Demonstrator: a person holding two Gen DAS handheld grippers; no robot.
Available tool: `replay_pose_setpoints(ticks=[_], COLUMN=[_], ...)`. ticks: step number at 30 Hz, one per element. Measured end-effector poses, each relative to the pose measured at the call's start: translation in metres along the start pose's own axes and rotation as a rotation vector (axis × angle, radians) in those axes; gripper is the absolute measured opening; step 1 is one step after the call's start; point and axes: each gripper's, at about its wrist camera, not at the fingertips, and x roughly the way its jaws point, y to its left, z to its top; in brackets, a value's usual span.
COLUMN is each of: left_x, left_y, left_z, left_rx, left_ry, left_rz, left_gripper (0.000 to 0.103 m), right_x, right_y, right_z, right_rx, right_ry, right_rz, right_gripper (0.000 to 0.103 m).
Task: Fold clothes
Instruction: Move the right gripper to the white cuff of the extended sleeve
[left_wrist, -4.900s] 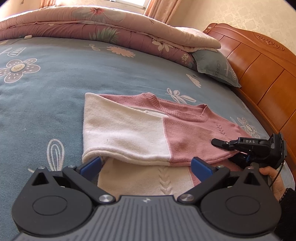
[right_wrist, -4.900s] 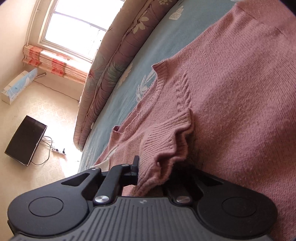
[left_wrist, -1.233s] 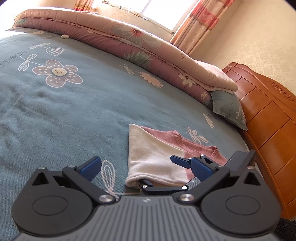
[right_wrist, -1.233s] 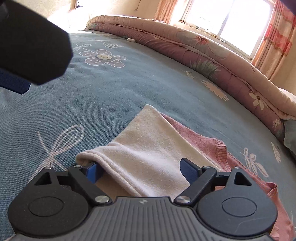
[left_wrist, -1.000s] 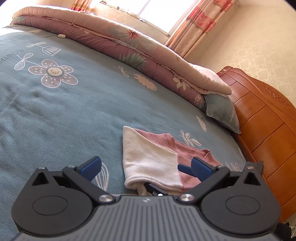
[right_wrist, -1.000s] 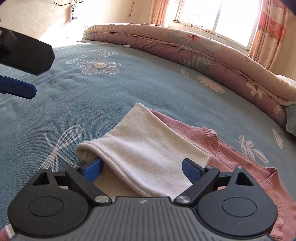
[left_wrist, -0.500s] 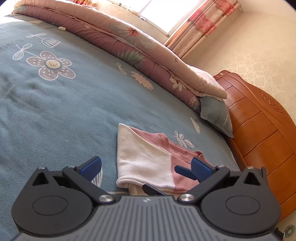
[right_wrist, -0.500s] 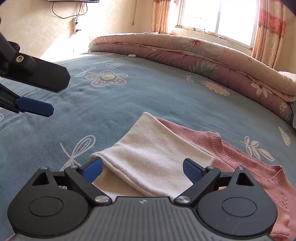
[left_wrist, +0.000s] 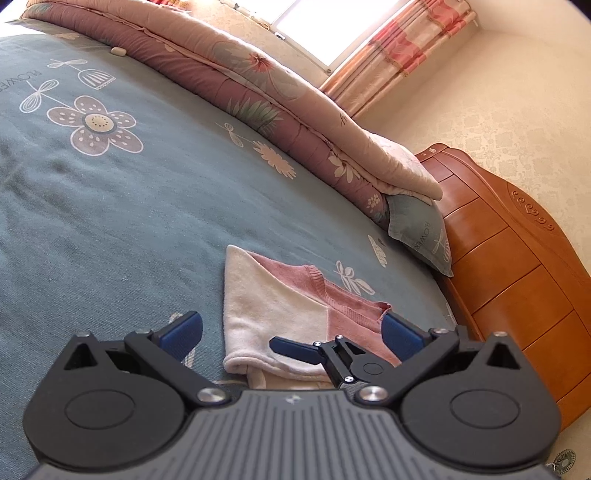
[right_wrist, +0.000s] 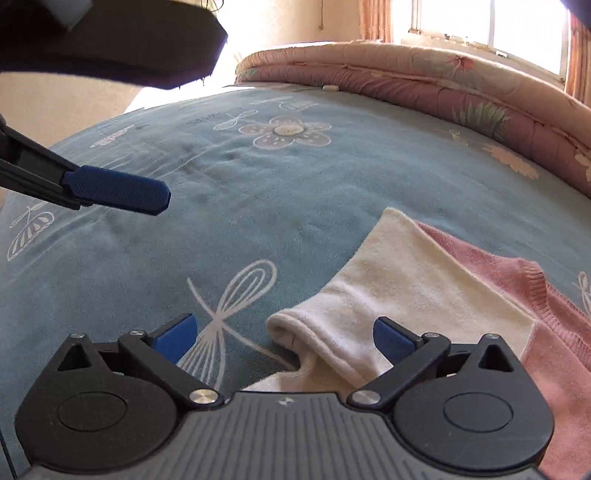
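Pink-and-cream sweater (right_wrist: 424, 295) lies folded on the blue bedspread (right_wrist: 258, 206). Right gripper (right_wrist: 284, 334), fingers spread and empty, sits at its near cream fold, long axis running away rightward. Left gripper (left_wrist: 291, 328), likewise spread and empty, hangs higher.

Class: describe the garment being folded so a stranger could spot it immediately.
Start at the blue-grey flowered bedsheet covering the bed. The sweater lies folded on it near the wooden headboard. It alone is knitted, half cream and half pink.
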Motion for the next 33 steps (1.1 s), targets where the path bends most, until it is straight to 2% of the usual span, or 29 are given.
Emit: replay_pose_setpoints(ticks=[8, 10, 14, 19, 21, 24, 26, 29, 33], left_x=[0.011, 0.018, 0.048, 0.094, 0.099, 0.104, 0.095, 0.086, 0.090], left_y=[-0.015, -0.024, -0.048, -0.079, -0.073, -0.062, -0.056, -0.058, -0.083], left_z=[-0.007, -0.012, -0.034, -0.074, -0.079, -0.083, -0.075, -0.066, -0.081], left_rx=[0.029, 0.039, 0.076, 0.160, 0.155, 0.140, 0.092, 0.092, 0.238], left_ry=[0.049, 0.079, 0.199, 0.354, 0.355, 0.345, 0.317, 0.280, 0.283], left_rz=[-0.036, -0.057, -0.125, -0.154, -0.109, -0.030, -0.015, -0.048, -0.008], left_gripper=[0.102, 0.102, 0.102, 0.102, 0.102, 0.102, 0.102, 0.102, 0.102], right_x=[-0.083, -0.104, -0.146, -0.171, -0.179, -0.192, -0.195, -0.201, -0.201], right_y=[-0.038, -0.047, -0.062, -0.076, -0.075, -0.068, -0.063, -0.061, -0.068], right_z=[-0.037, -0.056, -0.107, -0.170, -0.190, -0.205, -0.206, -0.205, -0.212], right_rx=[0.110, 0.122, 0.172, 0.351, 0.414, 0.436, 0.413, 0.389, 0.441], right_ry=[0.028, 0.049, 0.097, 0.143, 0.129, 0.089, 0.100, 0.102, 0.101], right_rz=[-0.065, -0.134, -0.280, -0.343, -0.351, -0.351, -0.355, -0.368, -0.368], right_gripper=[0.103, 0.103, 0.103, 0.103, 0.103, 0.103, 0.103, 0.103, 0.103])
